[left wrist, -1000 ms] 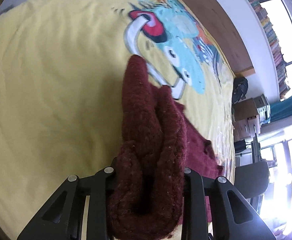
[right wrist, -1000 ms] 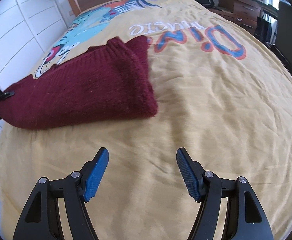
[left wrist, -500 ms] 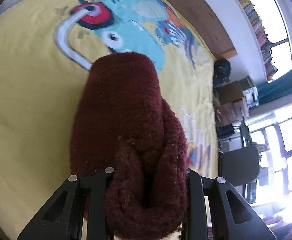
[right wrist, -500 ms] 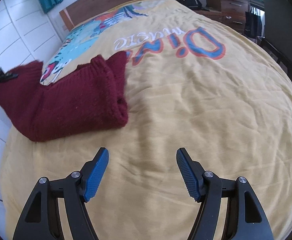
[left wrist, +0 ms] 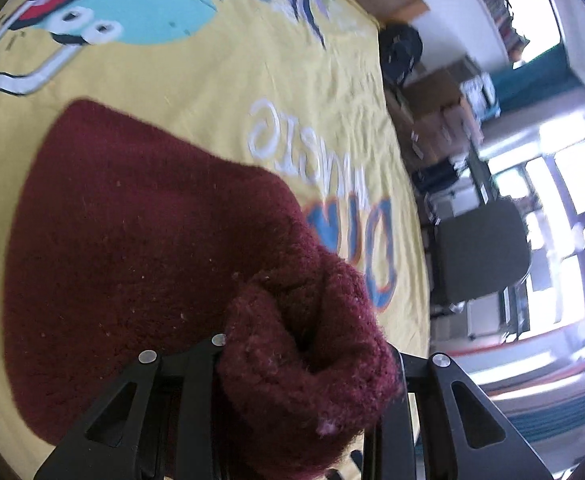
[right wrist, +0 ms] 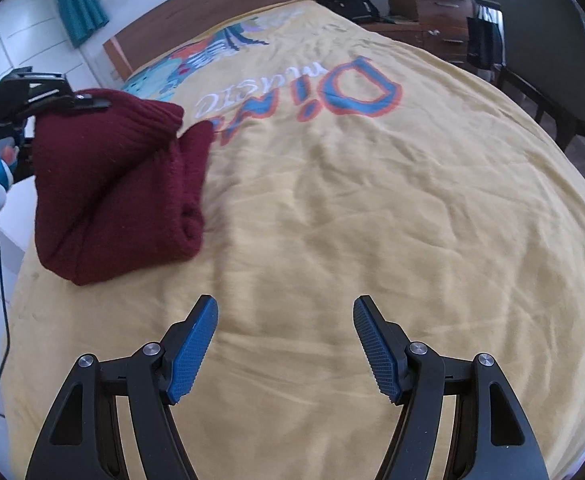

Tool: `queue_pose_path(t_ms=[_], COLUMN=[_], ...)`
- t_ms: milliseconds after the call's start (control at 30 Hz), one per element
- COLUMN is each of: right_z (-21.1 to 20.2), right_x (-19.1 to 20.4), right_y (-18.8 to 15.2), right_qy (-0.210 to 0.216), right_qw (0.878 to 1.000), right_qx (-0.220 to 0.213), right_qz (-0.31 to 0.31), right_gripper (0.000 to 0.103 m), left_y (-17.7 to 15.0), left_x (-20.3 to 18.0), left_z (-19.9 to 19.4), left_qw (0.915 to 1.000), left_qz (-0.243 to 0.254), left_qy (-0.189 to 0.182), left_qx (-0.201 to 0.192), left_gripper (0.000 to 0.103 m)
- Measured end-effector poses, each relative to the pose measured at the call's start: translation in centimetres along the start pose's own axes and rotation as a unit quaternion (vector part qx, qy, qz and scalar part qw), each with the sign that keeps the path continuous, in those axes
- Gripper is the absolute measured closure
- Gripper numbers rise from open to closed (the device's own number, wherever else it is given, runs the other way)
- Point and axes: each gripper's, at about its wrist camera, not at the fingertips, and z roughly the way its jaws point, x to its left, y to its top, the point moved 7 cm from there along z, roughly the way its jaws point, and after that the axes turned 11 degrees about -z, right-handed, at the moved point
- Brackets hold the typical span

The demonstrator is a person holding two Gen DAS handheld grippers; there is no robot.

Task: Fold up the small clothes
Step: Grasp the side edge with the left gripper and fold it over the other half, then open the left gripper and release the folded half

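Sweater (right wrist: 112,184) on bed (right wrist: 372,220), left half, partly folded; one edge lifted, rest bunched on cover. My left tongs (left wrist: 308,360) clamped on thick bunched edge, knit filling gap between fingers, so whole layer travels as one. Edge held high so it can carry over body without dragging. My right tongs (right wrist: 284,344) spread apart, holding nothing, low over bare cover well clear of sweater: out of fold's path, ready to pin or smooth.
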Motion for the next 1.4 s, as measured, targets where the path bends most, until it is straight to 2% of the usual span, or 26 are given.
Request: queue_pose_path(t_ms=[133,300,433,533,600,667,700,900,1033,1200,1400], right_z=[0.3,0.4,0.2,0.0,-0.1,-0.1,-0.3,-1.2,-2.3,-3.2,-4.5], right_x=[-1.2,-2.0,-2.6,-2.9,-3.1,-3.2,-3.1,-2.1,-1.2,0.5,5.3], right_y=[-1.0,-1.9,-2.4,-2.7,-2.7,-2.7,-2.7,-2.2,-1.6,0.3,5.4], right_qy=[0.001,0.003,0.003,0.001,0.0,-0.001,-0.001,-0.004,-0.009,-0.004,0.017], right_qw=[1.0,1.0,0.999,0.999,0.999,0.999,0.999,1.0,1.0,1.0,0.998], right_qx=[0.003,0.005,0.005,0.005,0.005,0.005,0.005,0.0,-0.005,-0.015,-0.046], right_qz=[0.014,0.025,0.034,0.034,0.036,0.04,0.04,0.028,0.017,0.0,-0.044], right_gripper=[0.031,0.031,0.031,0.031,0.031,0.031,0.031,0.031,0.031,0.031,0.031], left_y=[-2.7,-4.8,-6.1,-6.9,-7.4,-8.0,-8.2,-9.9,-10.3,-8.9,-4.8], left_x=[-0.2,-2.3,-1.7,-1.5,-1.9,-2.3,-2.5,-3.7,-4.0,-3.1,0.2], left_z=[3.2,4.8,7.0,7.0,6.9,6.6,6.5,5.5,3.4,-0.2,-4.3], left_qw=[0.9995,0.9985,0.9938,0.9907,0.9874,0.9868,0.987,0.986,0.9848,0.9816,0.9807], left_qz=[0.012,0.04,0.072,0.097,0.12,0.13,0.132,0.149,0.161,0.187,0.188], left_qy=[0.021,0.03,0.079,0.093,0.101,0.093,0.086,0.056,0.033,0.031,0.05], left_qx=[0.018,0.024,0.031,0.025,0.024,0.028,0.031,0.051,0.055,0.024,-0.022], left_gripper=[0.081,0.081,0.08,0.076,0.068,0.052,0.05,0.05,0.05,0.05,0.05])
